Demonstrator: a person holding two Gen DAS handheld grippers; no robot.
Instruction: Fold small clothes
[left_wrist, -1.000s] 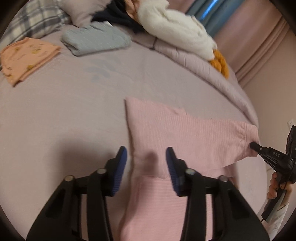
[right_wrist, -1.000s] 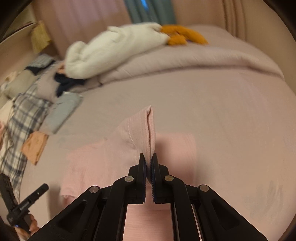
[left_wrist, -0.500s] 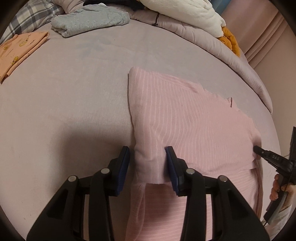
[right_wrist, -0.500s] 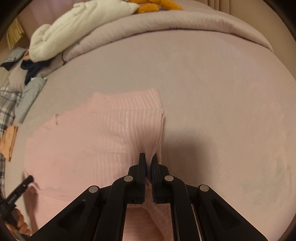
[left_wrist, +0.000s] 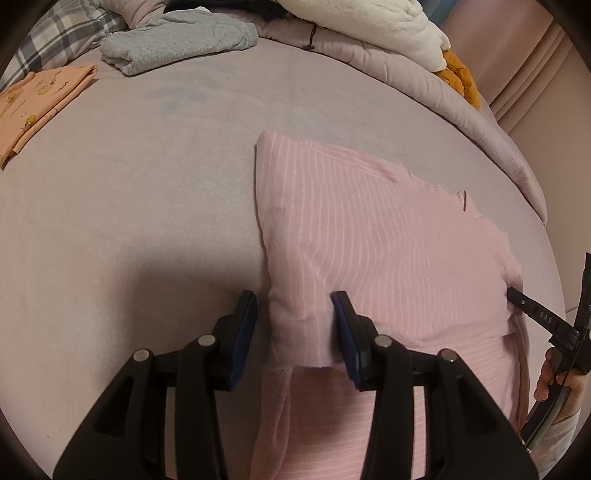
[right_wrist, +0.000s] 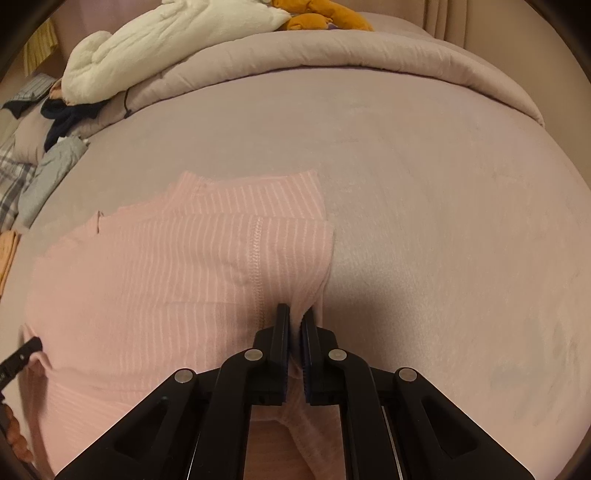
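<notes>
I am folding a pink striped garment (left_wrist: 388, 251) on a bed (left_wrist: 129, 221) covered in a mauve sheet. The garment lies flat in the middle of the bed, with its far part doubled back toward me over the near part, so a folded edge runs across the far side.

My left gripper (left_wrist: 295, 325) is released, its two blue-padded fingers spread on either side of the near left corner of the folded flap; that corner rests on the layer beneath, and I cannot tell whether the pads touch it. My right gripper (right_wrist: 295, 328) is clenched on the flap's near right corner, close to a stitched seam (right_wrist: 256, 258), with cloth pinched between the narrow jaws. I judge that this corner is held so the flap can be laid square with the layer under it before being let go.

Further up the bed sit a folded grey garment (left_wrist: 177, 40) and a folded orange garment (left_wrist: 40, 103), likely finished pieces set aside. Behind them are a rolled duvet (right_wrist: 332, 51), a white blanket (right_wrist: 166, 40) and something orange (right_wrist: 321, 16) I cannot identify.

The near end of the pink garment is hidden under both grippers and cut off by the frame, so I cannot tell what kind of clothing it is
</notes>
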